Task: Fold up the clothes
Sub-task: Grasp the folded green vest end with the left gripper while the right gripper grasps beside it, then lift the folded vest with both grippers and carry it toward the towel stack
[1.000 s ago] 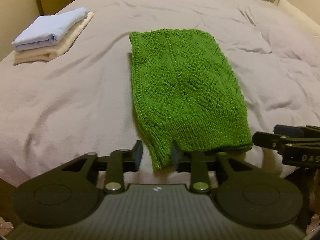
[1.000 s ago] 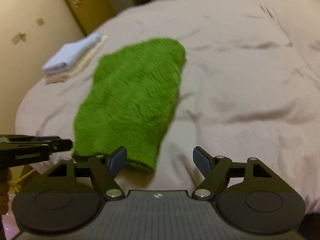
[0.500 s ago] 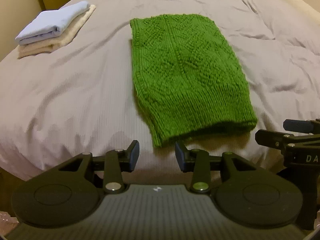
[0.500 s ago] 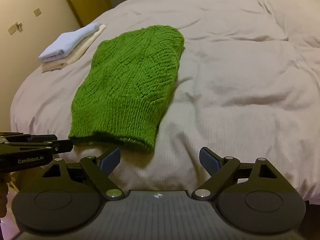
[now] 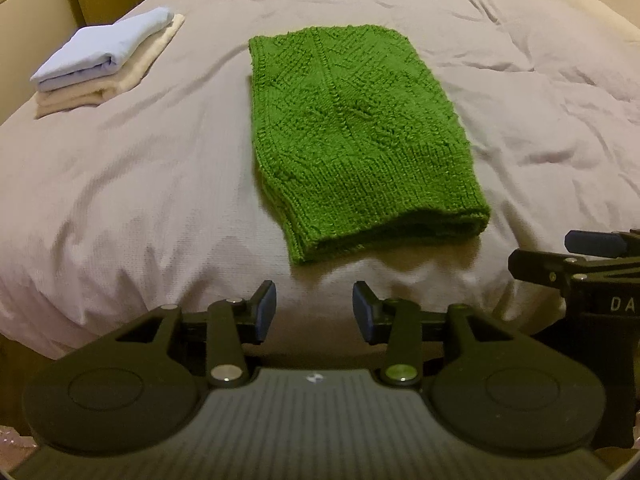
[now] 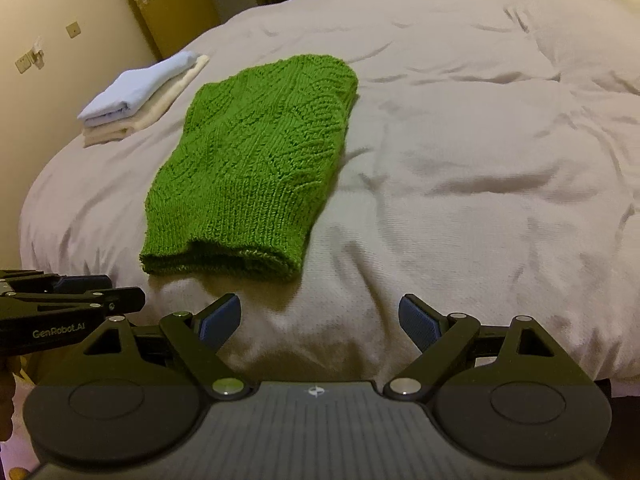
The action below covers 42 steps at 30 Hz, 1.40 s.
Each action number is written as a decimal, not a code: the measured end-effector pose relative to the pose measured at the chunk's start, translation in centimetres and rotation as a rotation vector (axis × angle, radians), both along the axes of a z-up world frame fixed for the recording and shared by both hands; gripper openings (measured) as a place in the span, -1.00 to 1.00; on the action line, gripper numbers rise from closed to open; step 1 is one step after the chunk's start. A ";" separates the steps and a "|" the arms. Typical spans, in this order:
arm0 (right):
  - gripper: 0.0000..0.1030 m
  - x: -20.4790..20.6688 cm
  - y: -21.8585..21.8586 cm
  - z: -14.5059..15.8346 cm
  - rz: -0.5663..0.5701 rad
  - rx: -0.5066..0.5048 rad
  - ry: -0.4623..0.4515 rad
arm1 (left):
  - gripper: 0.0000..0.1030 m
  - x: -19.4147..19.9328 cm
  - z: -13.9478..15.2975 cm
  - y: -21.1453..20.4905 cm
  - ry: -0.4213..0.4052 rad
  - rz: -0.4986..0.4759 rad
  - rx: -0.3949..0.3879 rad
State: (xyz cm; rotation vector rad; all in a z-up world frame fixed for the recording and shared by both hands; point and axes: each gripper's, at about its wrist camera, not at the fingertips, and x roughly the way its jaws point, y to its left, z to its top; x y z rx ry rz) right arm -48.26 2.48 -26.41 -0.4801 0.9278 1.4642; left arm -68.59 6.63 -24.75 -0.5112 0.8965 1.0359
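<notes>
Left wrist view: the green knitted garment (image 5: 356, 136) is lying flat on the grey duvet (image 5: 140, 184), already narrowed into a long rectangle, its thick layered hem facing the near edge of the bed. The left gripper (image 5: 314, 312) is hovering just short of that hem, released, with nothing between its blue pads (image 5: 265, 310). They are sitting moderately apart, over bare duvet.

Right wrist view: the right gripper (image 6: 320, 322) is also empty, its pads spread wide, pointing at the duvet just below and to the right of the hem's right-hand corner. Neither gripper is touching the knit. The left tool is showing at the left border of this view, level with the hem.

Progress, judged from the layout: two items, a pale blue folded cloth (image 5: 100, 50) resting on a cream folded cloth (image 5: 120, 84), are sitting stacked at the far left corner of the bed, so those appear finished. The green piece looks partly done: the side folds seem complete, since no sleeves are showing. It is lying longer than the stacked items. Probably remaining is a fold along its length, hem toward far end, then a transfer onto the stack. No other unfolded clothing is visible on the bed.
</notes>
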 end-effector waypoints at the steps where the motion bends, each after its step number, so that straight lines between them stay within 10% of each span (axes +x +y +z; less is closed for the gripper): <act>1: 0.72 0.0 -0.1 0.0 0.001 0.000 -0.001 | -0.26 0.0 0.0 -0.1 -0.004 -0.001 -0.001; 17: 0.72 0.0 1.1 0.4 0.002 0.002 -0.017 | -0.18 -0.8 0.9 1.3 -0.078 0.002 -0.015; 27: 0.72 2.7 2.7 -0.8 -0.060 -0.025 0.041 | -0.13 -4.8 0.5 6.0 -0.338 0.080 -0.142; 36: 0.67 7.0 5.8 -1.7 -0.104 0.102 0.429 | -0.12 -6.8 -2.0 12.0 -0.574 0.165 -0.251; 42: 0.58 7.5 9.0 -3.4 -0.104 0.090 0.529 | -0.13 -7.0 -4.6 15.6 -0.679 0.210 -0.331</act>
